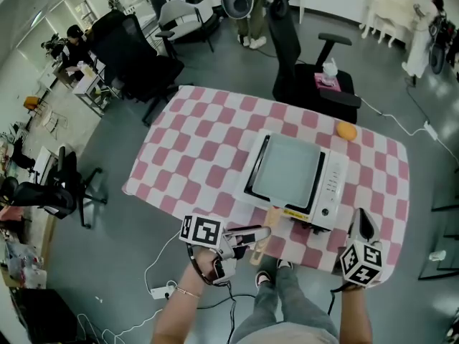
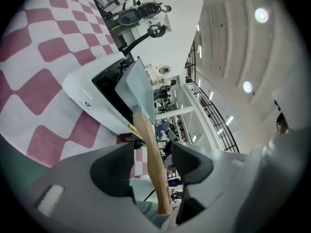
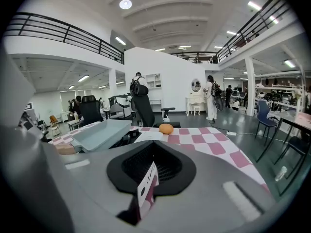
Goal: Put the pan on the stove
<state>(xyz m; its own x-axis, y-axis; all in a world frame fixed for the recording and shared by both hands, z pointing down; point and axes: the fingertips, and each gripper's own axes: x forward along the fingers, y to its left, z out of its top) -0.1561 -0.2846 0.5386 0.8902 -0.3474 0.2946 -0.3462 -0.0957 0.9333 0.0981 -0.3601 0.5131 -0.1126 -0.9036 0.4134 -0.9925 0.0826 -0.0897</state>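
Observation:
A grey square pan [image 1: 287,167] sits on the white stove [image 1: 331,188], which stands on the checked table. Its wooden handle [image 1: 264,239] sticks out over the table's near edge. My left gripper [image 1: 257,241] is open, with the handle [image 2: 153,164] running between its pads and a gap on either side. In the left gripper view the pan [image 2: 138,89] and stove [image 2: 82,93] lie ahead. My right gripper [image 1: 363,224] is shut and hangs above the table's near right corner, apart from the stove. In the right gripper view the pan [image 3: 99,132] shows at the left.
An orange fruit [image 1: 346,130] lies on the pink-and-white cloth [image 1: 193,156] beyond the stove. A black office chair [image 1: 308,70] stands behind the table. A power strip [image 1: 161,291] and cables lie on the floor by my legs.

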